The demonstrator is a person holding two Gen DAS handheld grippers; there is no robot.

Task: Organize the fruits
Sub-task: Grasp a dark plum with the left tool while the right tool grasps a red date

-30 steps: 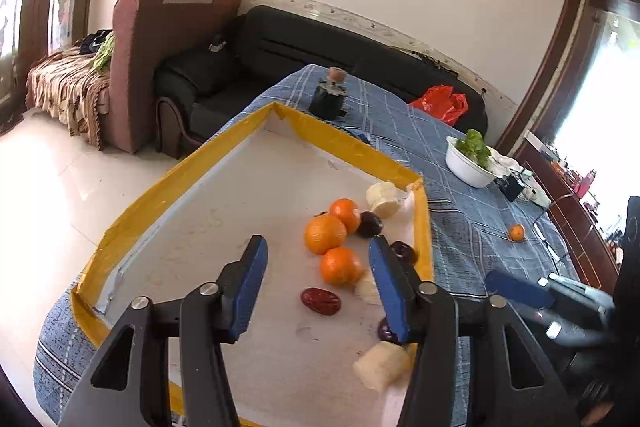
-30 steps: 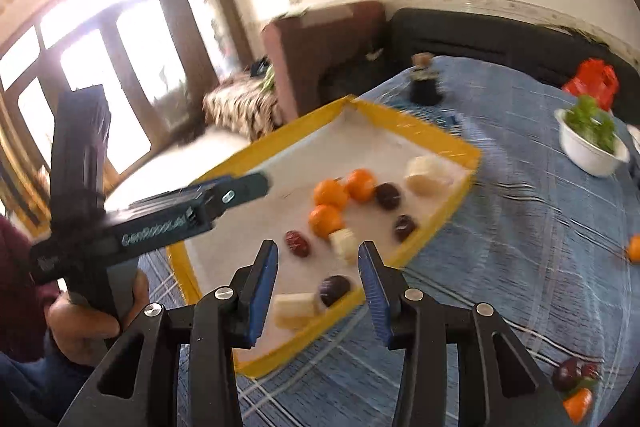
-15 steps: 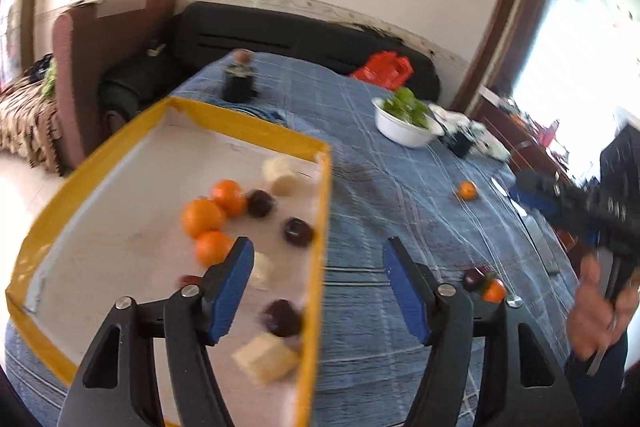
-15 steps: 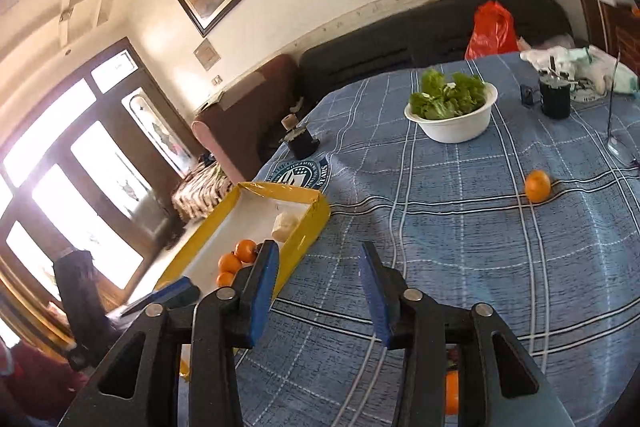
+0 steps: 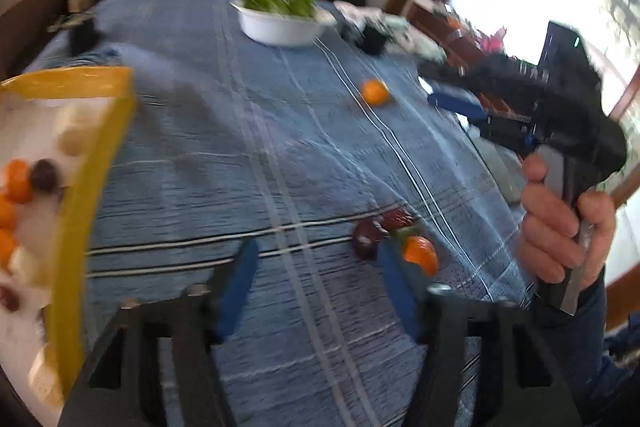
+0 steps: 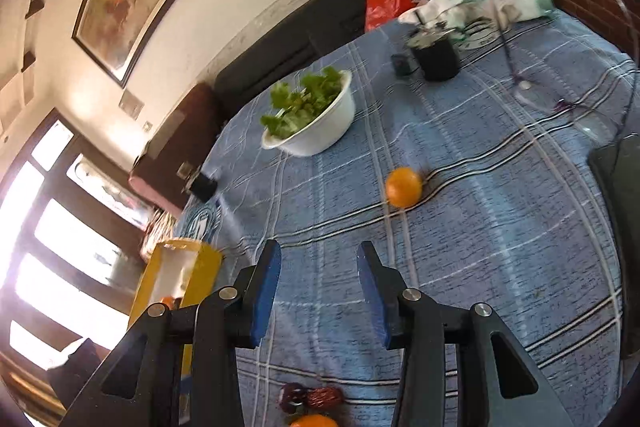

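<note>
Blue tablecloth (image 6: 480, 227): one lone orange (image 6: 403, 187)

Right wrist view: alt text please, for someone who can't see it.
The right gripper, jaws apart and empty, points across a blue checked tablecloth toward a loose orange. Beyond sits a white bowl of greens; the yellow-edged tray is at left.

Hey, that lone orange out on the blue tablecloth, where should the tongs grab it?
Grip the lone orange across its widest middle, coming down from above. It's round and sits alone on the tablecloth, apart from the white bowl, so either side is free.
</note>
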